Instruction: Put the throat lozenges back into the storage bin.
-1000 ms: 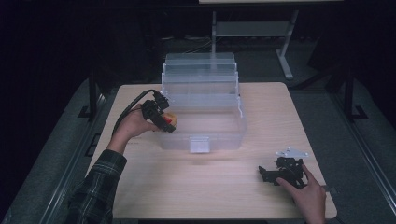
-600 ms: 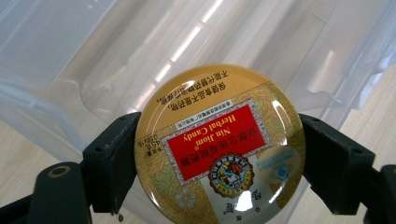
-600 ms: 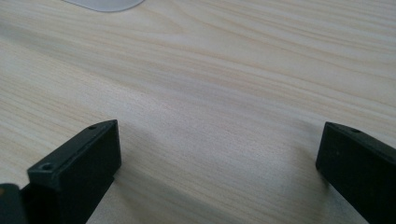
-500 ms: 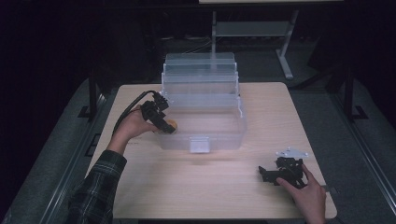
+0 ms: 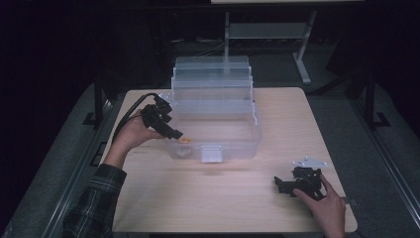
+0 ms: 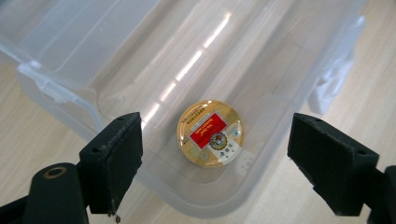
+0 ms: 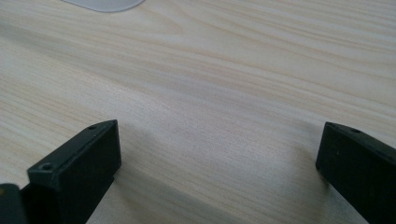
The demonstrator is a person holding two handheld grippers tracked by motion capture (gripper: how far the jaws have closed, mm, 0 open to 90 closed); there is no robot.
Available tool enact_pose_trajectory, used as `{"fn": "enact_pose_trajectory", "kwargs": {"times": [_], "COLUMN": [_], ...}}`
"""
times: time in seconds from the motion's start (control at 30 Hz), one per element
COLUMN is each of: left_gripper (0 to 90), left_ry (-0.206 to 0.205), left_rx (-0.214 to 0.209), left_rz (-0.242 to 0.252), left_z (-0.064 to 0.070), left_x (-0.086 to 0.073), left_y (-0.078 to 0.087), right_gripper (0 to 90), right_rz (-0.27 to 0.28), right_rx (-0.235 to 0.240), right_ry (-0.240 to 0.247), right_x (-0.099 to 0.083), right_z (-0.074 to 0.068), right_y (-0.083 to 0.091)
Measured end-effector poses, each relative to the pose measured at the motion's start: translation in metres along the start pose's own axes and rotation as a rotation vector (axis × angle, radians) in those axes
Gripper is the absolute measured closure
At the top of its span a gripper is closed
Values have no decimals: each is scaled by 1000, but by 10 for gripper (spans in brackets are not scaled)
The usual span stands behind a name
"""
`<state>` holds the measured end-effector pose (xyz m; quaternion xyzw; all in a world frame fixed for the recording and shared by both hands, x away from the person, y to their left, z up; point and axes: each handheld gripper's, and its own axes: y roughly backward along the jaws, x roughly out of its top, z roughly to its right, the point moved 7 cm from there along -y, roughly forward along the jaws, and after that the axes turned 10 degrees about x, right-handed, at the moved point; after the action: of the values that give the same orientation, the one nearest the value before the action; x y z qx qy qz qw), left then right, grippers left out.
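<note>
The left gripper [image 5: 166, 126] hangs over the near left corner of a clear plastic box [image 5: 247, 144] that stands on the wooden worktop [image 5: 297, 129]. Its jaws are spread wide and hold nothing. In the left gripper view a round gold tin [image 6: 210, 133] with a red label lies flat on the floor of the box [image 6: 261, 56], lid up. It sits beyond the jaws and below them, roughly in the middle of the gap, a little nearer the left jaw than the right. Neither jaw touches the tin; the left jaw stands outside the rounded corner wall of the box, the right jaw over the box's near wall and the worktop [image 6: 369, 98] past it. In the high view the tin [image 5: 184, 141] shows as a small orange spot just ahead of the jaw tips, inside the box close to its left wall. The box's lid stands raised at the back, and a white latch hangs at the middle of the front wall.

The right gripper [image 5: 285, 184] rests low at the near right part of the worktop, well apart from the box, with a hand [image 5: 324, 206] wrapped around it. Its jaws are also released and wide apart. In the right gripper view bare wood grain lies between and ahead of them [image 7: 219, 168], and a pale rounded edge of plastic shows far ahead of the left jaw, at the top of that view.
</note>
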<state>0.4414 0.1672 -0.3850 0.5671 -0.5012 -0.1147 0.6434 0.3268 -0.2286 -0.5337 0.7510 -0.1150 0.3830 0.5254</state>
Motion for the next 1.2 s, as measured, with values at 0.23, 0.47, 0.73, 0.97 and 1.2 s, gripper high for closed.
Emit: {"fn": "enact_pose_trajectory", "kwargs": {"times": [0.23, 0.47, 0.73, 0.97, 1.2], "left_gripper": [138, 118, 119, 125, 127], "left_ry": [16, 45, 71, 92, 113], "left_rx": [21, 52, 78, 105, 131], "left_rz": [39, 79, 130, 180, 218], "left_z": [0, 6, 20, 29, 39], "left_x": [-8, -28, -62, -89, -112], "left_y": [14, 21, 26, 27, 23], "right_gripper": [0, 0, 0, 0, 0], "right_rz": [1, 0, 0, 0, 0], "right_rx": [0, 0, 1, 0, 0], "right_ry": [1, 1, 6, 2, 2], "right_x": [0, 0, 0, 0, 0], "right_z": [0, 0, 0, 0, 0], "right_y": [0, 0, 0, 0, 0]}}
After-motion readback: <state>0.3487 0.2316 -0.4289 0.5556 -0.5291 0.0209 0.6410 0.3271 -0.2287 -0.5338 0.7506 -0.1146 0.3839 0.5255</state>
